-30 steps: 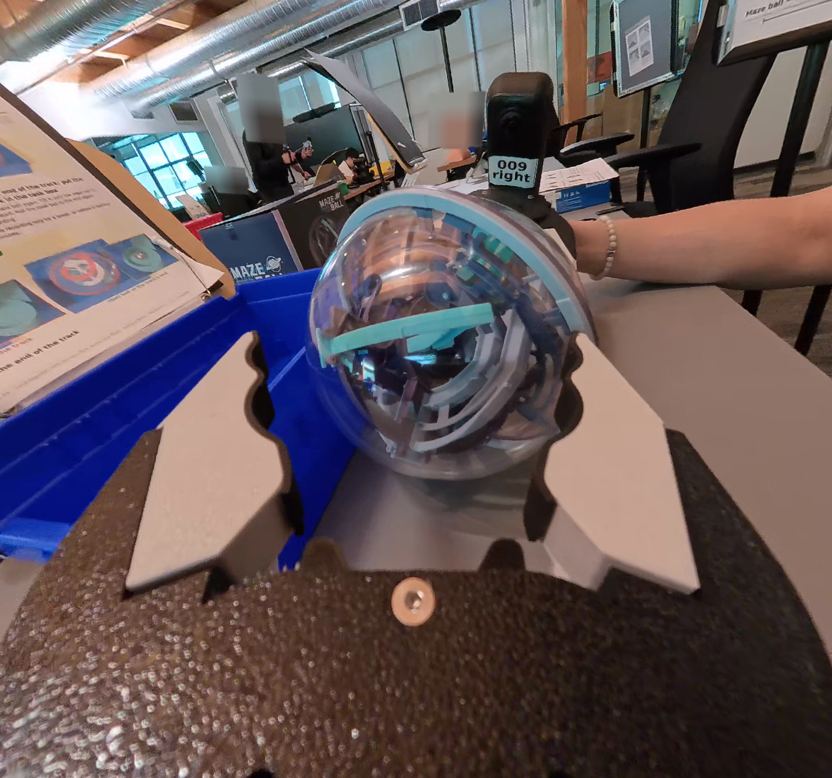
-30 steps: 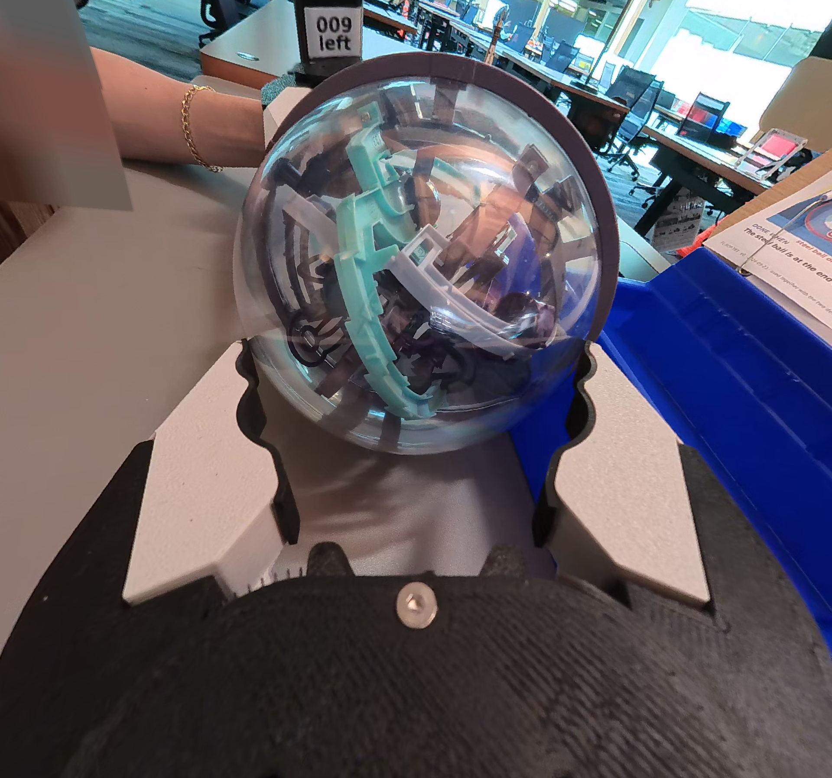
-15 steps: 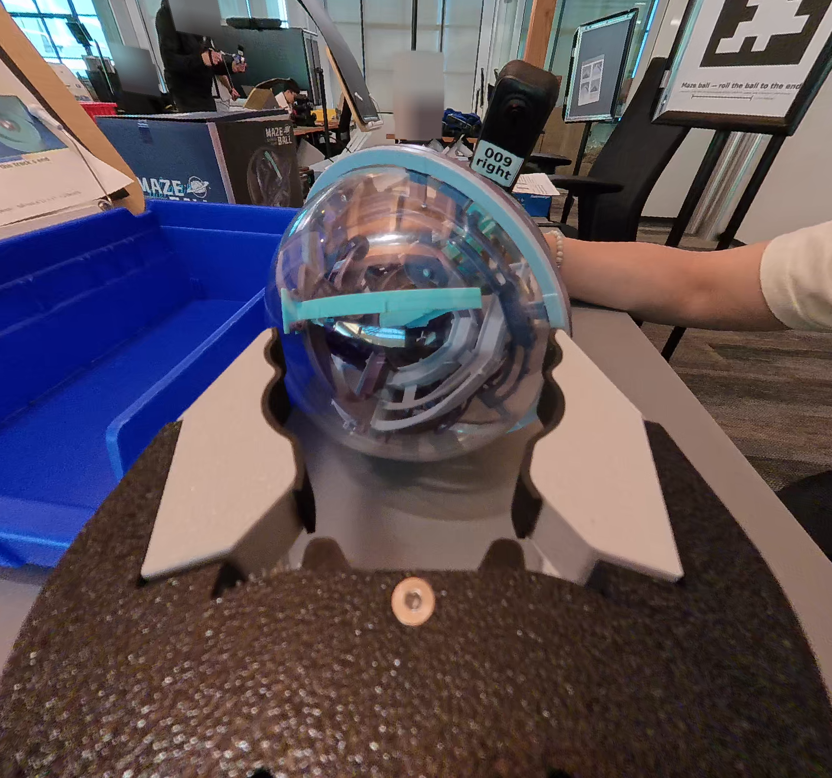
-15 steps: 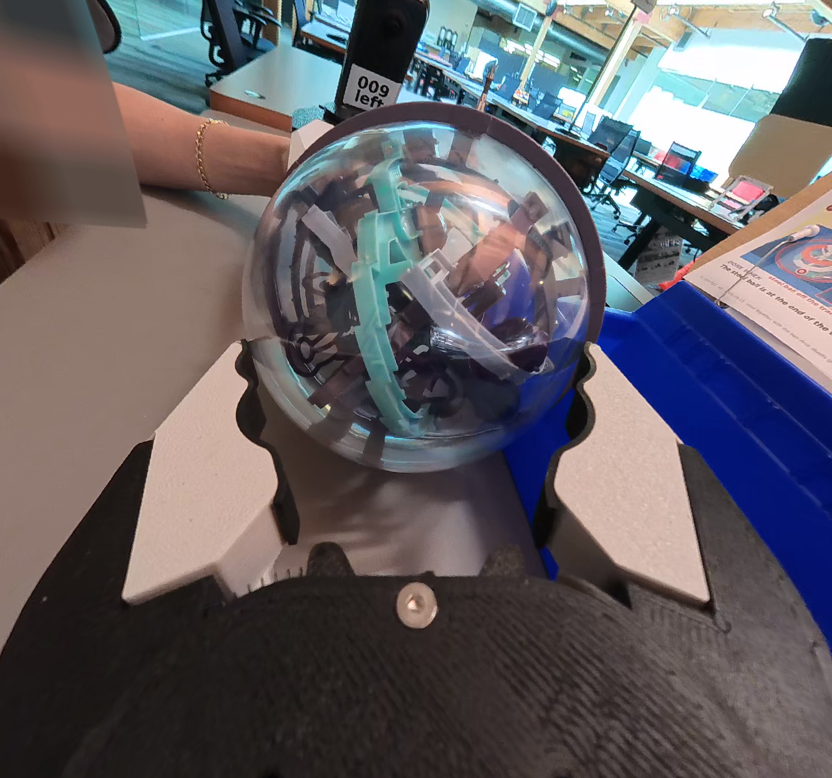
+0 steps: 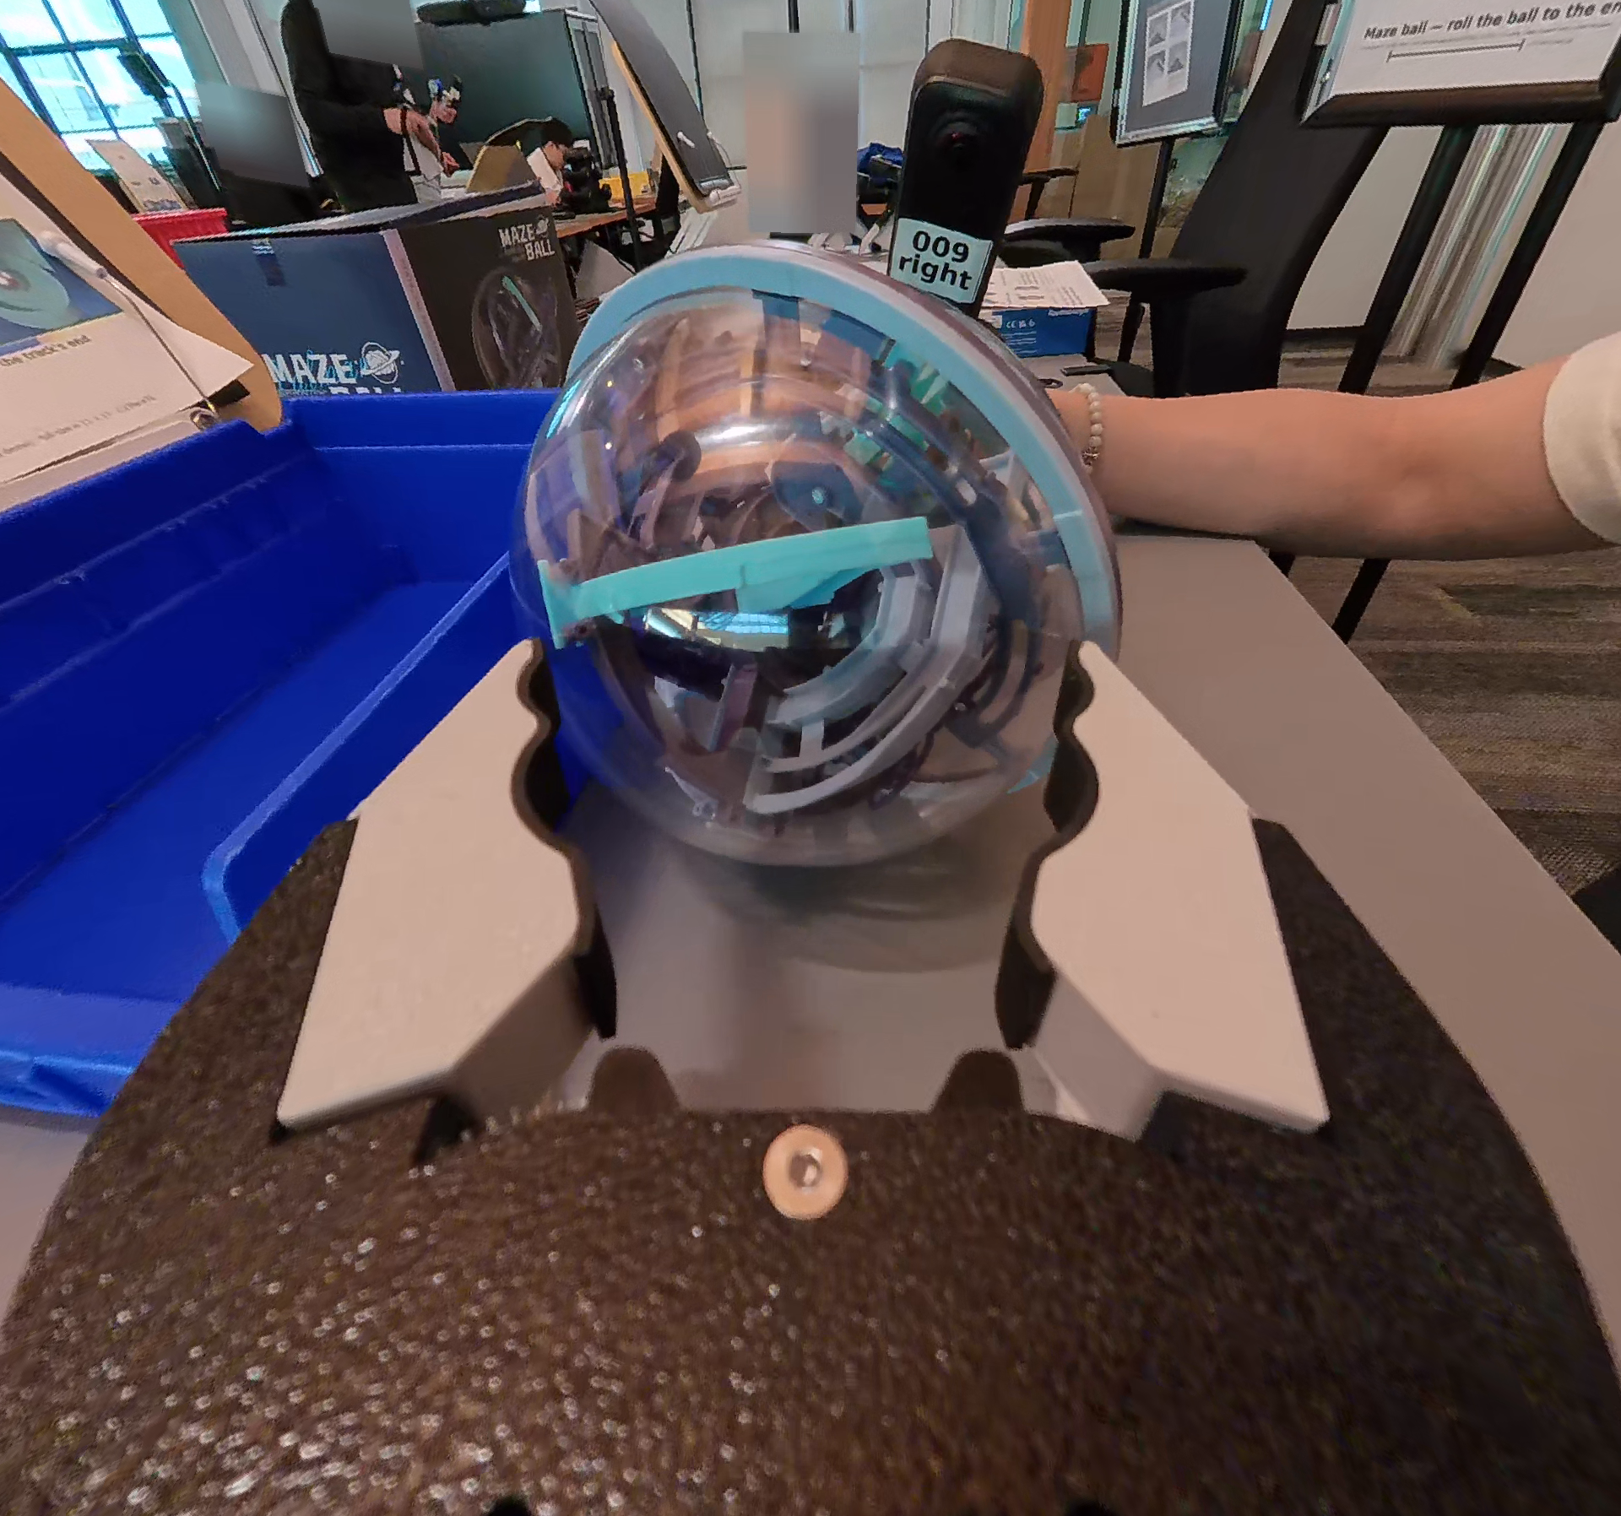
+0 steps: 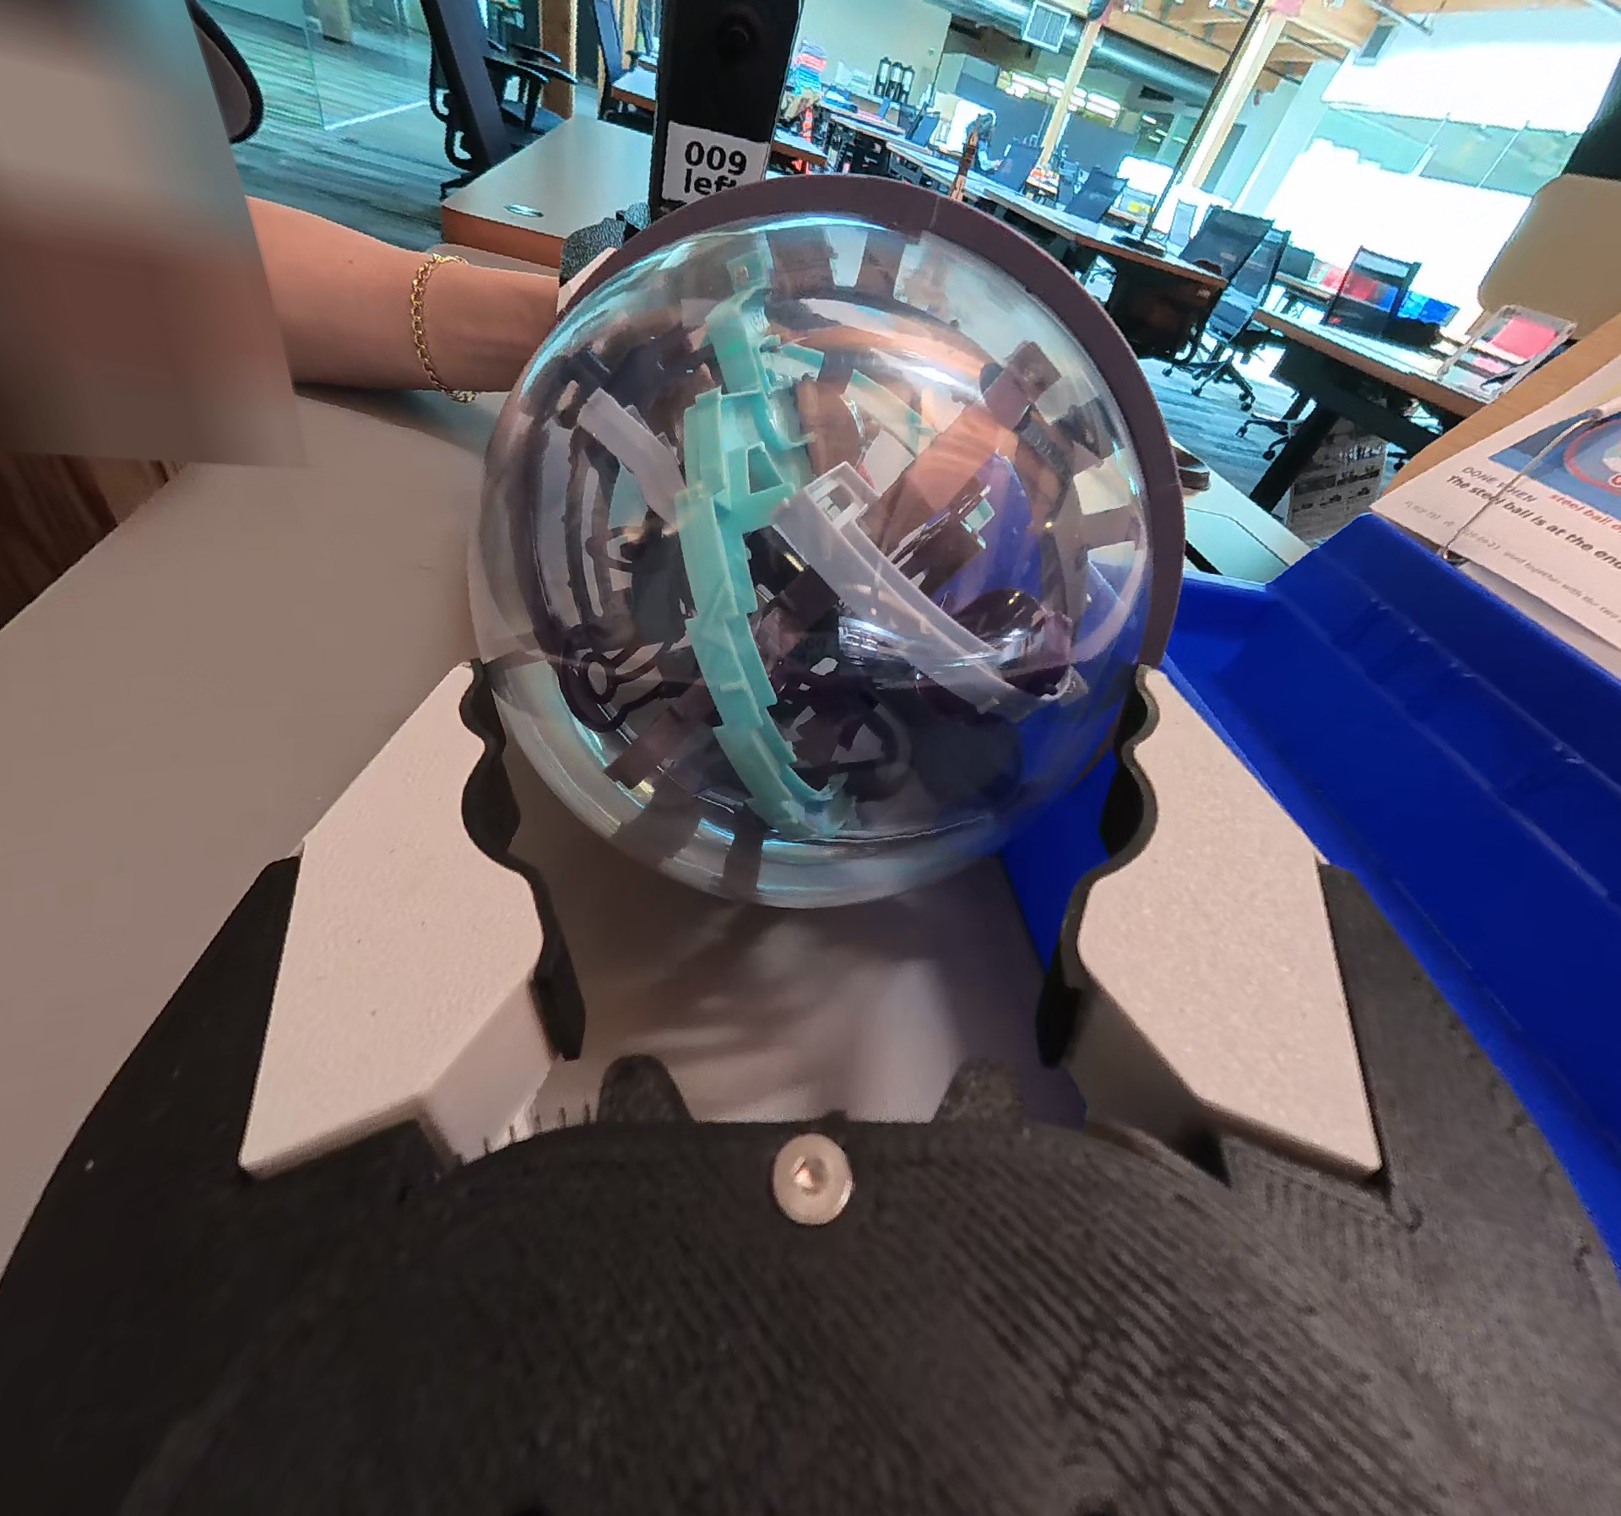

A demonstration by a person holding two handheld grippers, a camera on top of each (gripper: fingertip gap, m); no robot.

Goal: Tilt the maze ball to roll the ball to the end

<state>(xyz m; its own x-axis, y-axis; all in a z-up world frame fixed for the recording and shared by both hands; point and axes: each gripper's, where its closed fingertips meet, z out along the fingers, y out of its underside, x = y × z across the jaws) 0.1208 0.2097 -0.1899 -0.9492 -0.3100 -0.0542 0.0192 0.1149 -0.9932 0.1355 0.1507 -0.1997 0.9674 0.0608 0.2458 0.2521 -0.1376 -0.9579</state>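
Observation:
The maze ball (image 5: pixel 807 579) is a clear sphere with turquoise, grey and purple tracks inside. It is held just above the grey table (image 5: pixel 1272 728), between my two grippers, which face each other. My left gripper (image 5: pixel 804 685) is shut on its near half, with both fingertips against the shell. My right gripper (image 6: pixel 807 685) grips the opposite half of the ball (image 6: pixel 816 562) at its purple rim. Each gripper's black camera post shows behind the ball in the other's view. I cannot make out the small steel ball inside.
A blue bin (image 5: pixel 219 685) stands right beside the ball and also shows in the right wrist view (image 6: pixel 1403 772). A maze ball box (image 5: pixel 377 316) and a cardboard-backed instruction sheet (image 5: pixel 70 351) stand behind the bin. The person's arms (image 5: pixel 1316 474) (image 6: pixel 368 316) reach over the table. A sign stand (image 5: pixel 1474 9) and a chair are beyond.
My left gripper's fingers have closed in onto the ball and its view has levelled out. The ball has tilted, so the inner tracks sit at a new angle. The right gripper's opening is unchanged.

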